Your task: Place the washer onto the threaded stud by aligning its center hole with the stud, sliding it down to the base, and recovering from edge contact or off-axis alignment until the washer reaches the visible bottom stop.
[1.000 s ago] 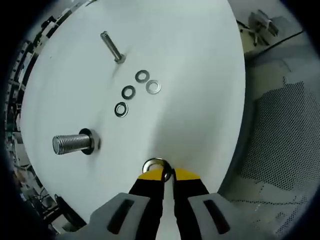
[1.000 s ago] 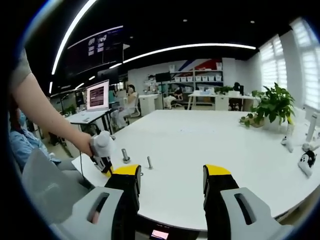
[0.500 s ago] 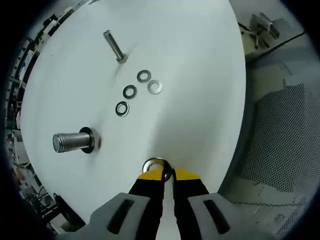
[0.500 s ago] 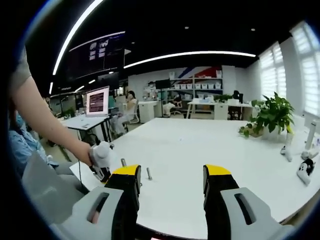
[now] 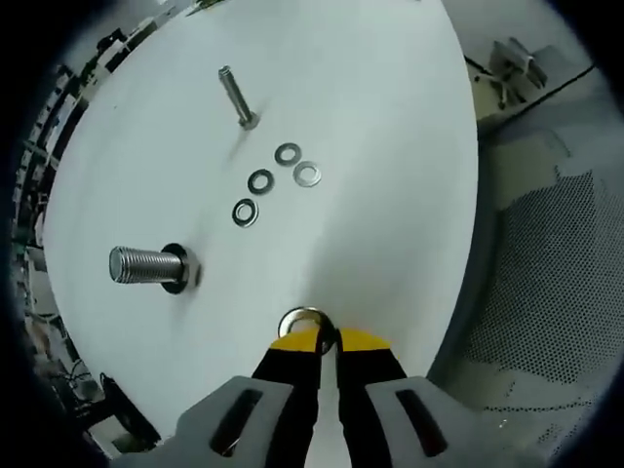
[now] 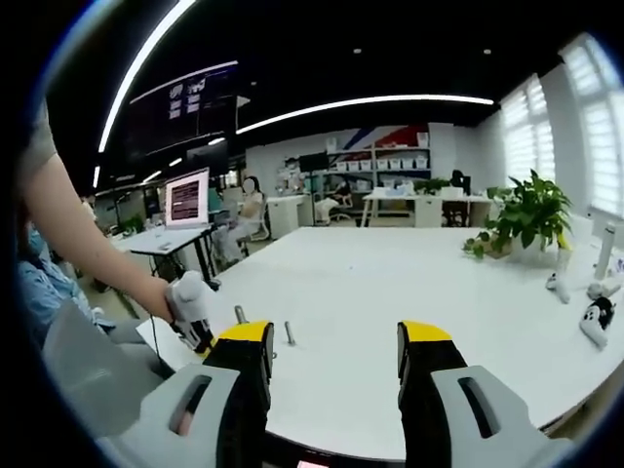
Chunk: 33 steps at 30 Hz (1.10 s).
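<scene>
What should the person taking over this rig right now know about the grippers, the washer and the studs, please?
Left gripper: shut on a washer, low over the white table.
Right gripper: open, empty, held off the table's edge.
Thick threaded stud and thin stud both stand bare; four loose washers lie between them.
Done: washer gripped.
Left: carry it to a stud, line up the hole, slide it down to the base.

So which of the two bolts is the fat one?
The fat stud, nearer the left gripper; the other bolt, beyond the loose washers, is thin.
</scene>
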{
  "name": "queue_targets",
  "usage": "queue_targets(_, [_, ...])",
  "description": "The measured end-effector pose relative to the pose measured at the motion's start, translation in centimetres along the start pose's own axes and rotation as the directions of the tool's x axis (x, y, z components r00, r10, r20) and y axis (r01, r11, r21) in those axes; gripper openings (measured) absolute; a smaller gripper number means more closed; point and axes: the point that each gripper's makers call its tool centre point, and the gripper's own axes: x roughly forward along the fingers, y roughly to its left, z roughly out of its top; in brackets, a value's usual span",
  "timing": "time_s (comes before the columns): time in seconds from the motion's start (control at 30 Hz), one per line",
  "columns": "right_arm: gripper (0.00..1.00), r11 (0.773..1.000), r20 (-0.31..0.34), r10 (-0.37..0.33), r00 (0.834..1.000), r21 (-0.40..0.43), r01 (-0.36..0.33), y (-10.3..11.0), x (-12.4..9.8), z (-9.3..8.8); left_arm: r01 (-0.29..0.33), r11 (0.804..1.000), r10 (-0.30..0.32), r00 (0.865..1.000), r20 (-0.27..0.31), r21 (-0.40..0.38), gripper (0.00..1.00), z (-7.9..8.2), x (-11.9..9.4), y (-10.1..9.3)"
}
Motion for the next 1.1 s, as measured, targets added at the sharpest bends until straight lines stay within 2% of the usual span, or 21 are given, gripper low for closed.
queue_targets(0.07, [0.53, 1.000, -0.005, 0.006, 1.000, -0.011, -0.006, 0.3, 0.1, 0.0, -0.005, 0.999, 0.005, 1.000, 0.003, 0.043, 0.02, 0.0, 0.0, 0.0])
queue_targets(0.2, [0.53, 0.999, -0.011, 0.018, 1.000, -0.040, -0.019, 0.7, 0.2, -0.1, 0.009, 1.000, -0.009, 1.000, 0.015, -0.018, 0.02, 0.0, -0.1, 0.4])
queue_targets(0.33, [0.53, 0.999, -0.015, 0.017, 1.000, -0.040, -0.017, 0.6, 0.1, -0.2, -0.014, 1.000, 0.014, 1.000, 0.008, 0.023, 0.01, -0.3, -0.1, 0.4])
queue_targets(0.4, [0.53, 0.999, -0.015, 0.016, 1.000, -0.033, -0.017, 0.5, 0.1, -0.2, -0.019, 1.000, 0.019, 1.000, 0.006, 0.017, 0.01, -0.6, -0.2, 0.7])
queue_targets(0.47, [0.53, 0.999, -0.021, 0.016, 1.000, -0.034, -0.017, 0.5, 0.1, -0.4, -0.025, 1.000, 0.025, 1.000, 0.019, 0.002, 0.01, -0.6, -0.5, 1.1])
queue_targets(0.6, [0.53, 0.999, -0.022, 0.020, 1.000, -0.037, -0.021, 0.6, 0.1, -0.4, -0.045, 0.999, 0.044, 0.998, 0.035, 0.022, 0.01, -0.3, -1.7, 1.5])
queue_targets(0.67, [0.52, 0.999, -0.028, 0.027, 0.999, -0.030, -0.027, 0.7, 0.2, -0.5, -0.024, 1.000, 0.024, 0.999, 0.024, -0.008, 0.01, -0.5, -1.9, 1.2])
queue_targets(0.73, [0.52, 0.999, -0.026, 0.026, 0.999, -0.026, -0.026, 0.6, 0.1, -0.5, -0.047, 0.998, 0.045, 0.998, 0.035, 0.040, 0.01, -0.3, -2.0, 1.2])
queue_targets(0.87, [0.52, 1.000, -0.026, 0.022, 0.999, -0.020, -0.023, 0.5, 0.1, -0.6, -0.042, 0.999, 0.040, 0.999, 0.035, 0.033, 0.01, -0.5, -2.1, 1.4])
queue_targets(1.03, [0.52, 0.999, -0.030, 0.028, 0.999, -0.025, -0.029, 0.6, 0.1, -0.6, -0.065, 0.997, 0.062, 0.996, 0.069, 0.031, 0.01, 0.1, -3.6, 2.0])
queue_targets(1.1, [0.52, 0.999, -0.032, 0.027, 0.999, -0.025, -0.028, 0.6, 0.1, -0.7, -0.081, 0.995, 0.077, 0.995, 0.069, 0.053, 0.01, 0.1, -3.8, 2.4])
